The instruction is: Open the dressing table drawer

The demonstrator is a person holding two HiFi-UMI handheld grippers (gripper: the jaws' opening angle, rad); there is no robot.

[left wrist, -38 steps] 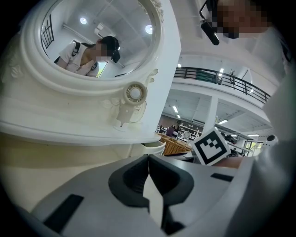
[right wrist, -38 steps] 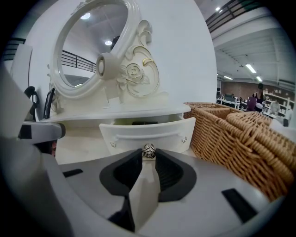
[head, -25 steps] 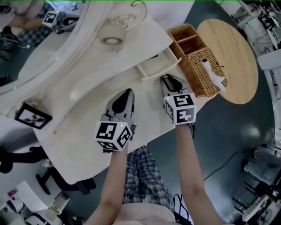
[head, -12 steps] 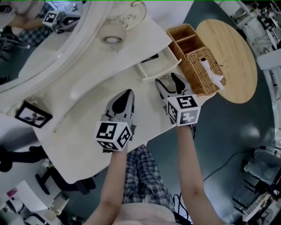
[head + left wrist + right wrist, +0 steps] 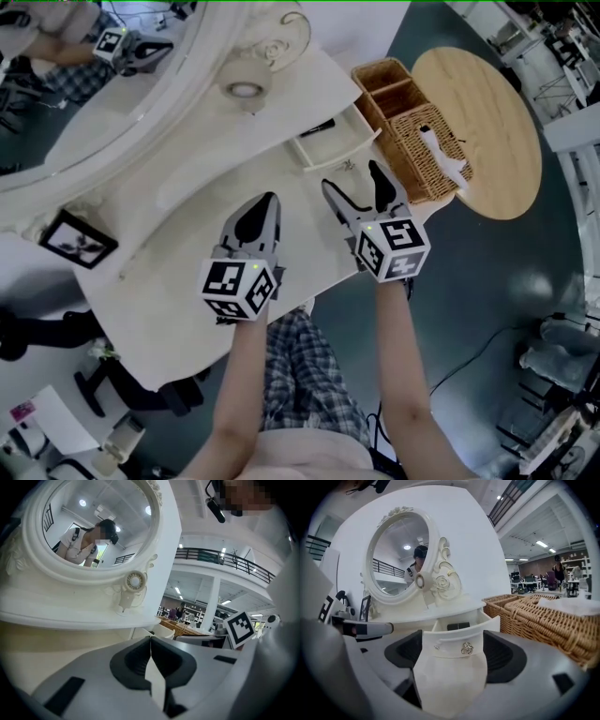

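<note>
Drawer (image 5: pixel 336 139) open, wicker basket (image 5: pixel 412 131) just beside; R gripper (image 5: pixel 352 178) jaws just opening, nothing held; L gripper (image 5: pixel 265 204) closed.

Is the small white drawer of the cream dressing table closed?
No: the small white drawer stands pulled out, its open top showing a dark flat object lying inside.

The drawer (image 5: pixel 336 142) is small and cream-white, with a curved front bearing a little metal ring pull (image 5: pixel 467 648). It stands pulled out from the raised shelf at the back of the dressing table (image 5: pixel 178 253), with a flat dark item (image 5: pixel 458 626) lying inside.
</note>
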